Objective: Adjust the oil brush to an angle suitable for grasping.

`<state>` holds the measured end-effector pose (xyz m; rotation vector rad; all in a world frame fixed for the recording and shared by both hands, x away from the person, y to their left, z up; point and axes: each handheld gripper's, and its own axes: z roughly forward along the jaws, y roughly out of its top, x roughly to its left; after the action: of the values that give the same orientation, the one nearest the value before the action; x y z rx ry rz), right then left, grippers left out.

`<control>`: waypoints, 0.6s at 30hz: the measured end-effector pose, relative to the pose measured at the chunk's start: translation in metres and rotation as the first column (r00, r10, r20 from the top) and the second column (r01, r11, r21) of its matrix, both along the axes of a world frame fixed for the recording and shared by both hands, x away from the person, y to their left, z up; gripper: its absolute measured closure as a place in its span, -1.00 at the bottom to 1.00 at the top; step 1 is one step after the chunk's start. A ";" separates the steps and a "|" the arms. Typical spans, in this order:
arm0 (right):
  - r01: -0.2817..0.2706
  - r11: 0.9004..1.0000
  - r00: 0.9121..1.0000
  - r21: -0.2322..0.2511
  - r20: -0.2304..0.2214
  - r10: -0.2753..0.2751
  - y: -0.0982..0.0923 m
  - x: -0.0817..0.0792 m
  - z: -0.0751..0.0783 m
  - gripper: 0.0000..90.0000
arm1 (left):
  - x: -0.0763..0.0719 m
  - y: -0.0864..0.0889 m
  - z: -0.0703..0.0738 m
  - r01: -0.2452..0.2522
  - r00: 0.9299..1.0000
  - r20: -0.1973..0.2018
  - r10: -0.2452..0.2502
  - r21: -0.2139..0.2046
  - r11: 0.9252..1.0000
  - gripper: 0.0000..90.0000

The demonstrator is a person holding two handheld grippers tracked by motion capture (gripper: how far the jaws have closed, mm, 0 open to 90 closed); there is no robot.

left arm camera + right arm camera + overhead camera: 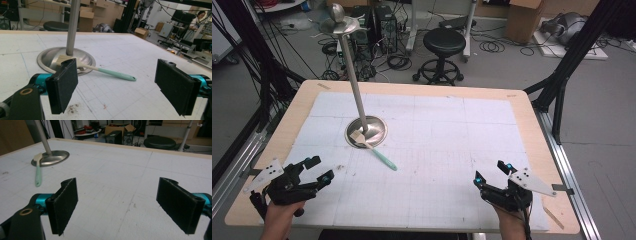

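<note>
The wooden desk [532,130], covered by a white gridded mat [447,145], is seen from above with both hands at its near edge. On the left half of the mat a tall brushed-metal stand [354,82] is set, its thin pole rising from a round domed base [366,131] and ending in a small dish with a ball at the top. Against the near rim of that base a small spatula with a mint-green handle and a pale cream blade [379,155] is laid: the blade is rested on the base, and the handle is stretched out onto the mat.

The long axis of the spatula is run diagonally, from the blade at the far left to the handle tip at the near right. That tip is pointed into the gap between the two hands, yet it is placed clearly nearer the left tongs [318,168], from which it lies ahead and to the right, near at hand. From the right tongs [489,171] it is set well apart, far to the left.

Both pairs of tongs are held wide open with nothing between their black pads [65,85], and neither is touching the spatula. A reach by the left hand, with the pads set across the handle, is judged the shorter approach.
</note>
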<state>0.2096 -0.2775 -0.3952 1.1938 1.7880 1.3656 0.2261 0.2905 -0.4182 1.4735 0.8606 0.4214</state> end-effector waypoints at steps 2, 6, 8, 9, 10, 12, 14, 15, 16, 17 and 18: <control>0.004 1.000 1.000 0.009 -0.004 -0.004 0.000 0.000 -0.001 -0.63 | 0.001 0.000 0.000 -0.003 1.000 -0.004 0.003 -0.005 1.000 -0.58; 0.004 1.000 1.000 0.010 -0.016 -0.004 0.000 0.003 -0.003 -0.63 | 0.002 0.002 0.000 -0.012 1.000 -0.005 0.012 -0.008 1.000 -0.57; 0.009 1.000 1.000 0.008 -0.011 -0.009 0.002 0.005 -0.004 -0.62 | 0.001 0.003 -0.001 -0.013 1.000 -0.005 0.013 -0.007 1.000 -0.58; 0.009 1.000 1.000 0.014 -0.015 -0.009 0.004 0.006 -0.004 -0.61 | 0.000 0.003 -0.001 -0.013 1.000 -0.007 0.013 -0.007 1.000 -0.57; 0.009 1.000 1.000 0.010 -0.011 -0.009 0.006 0.008 -0.004 -0.60 | 0.000 0.004 -0.001 -0.017 1.000 -0.006 0.017 -0.009 1.000 -0.57; -0.008 1.000 1.000 0.008 -0.010 0.008 0.013 0.013 -0.003 -0.51 | -0.001 0.005 -0.001 -0.020 1.000 -0.009 0.020 -0.007 1.000 -0.57; -0.030 0.999 0.999 0.013 -0.011 0.030 0.020 0.018 -0.002 -0.39 | -0.001 0.007 -0.001 -0.023 1.000 -0.010 0.023 -0.004 1.000 -0.57; -0.053 0.999 0.999 0.009 -0.009 0.053 0.025 0.021 -0.002 -0.19 | -0.001 0.007 -0.001 -0.026 1.000 -0.011 0.026 -0.004 1.000 -0.57; -0.081 0.997 0.997 -0.002 -0.011 0.081 0.031 0.023 -0.001 -0.01 | -0.001 0.007 -0.001 -0.028 1.000 -0.013 0.028 -0.002 1.000 -0.57; -0.104 0.994 0.995 -0.016 -0.013 0.103 0.037 0.025 -0.001 0.08 | -0.001 0.007 -0.001 -0.030 0.999 -0.017 0.030 0.001 1.000 -0.58; -0.122 0.992 0.992 -0.022 -0.020 0.122 0.043 0.028 -0.001 0.15 | -0.001 0.008 -0.001 -0.030 0.999 -0.020 0.030 0.003 1.000 -0.57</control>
<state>0.2372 -0.2342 -0.3957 1.1042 1.9121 1.4024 0.2252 0.2982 -0.4195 1.4714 0.8988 0.4309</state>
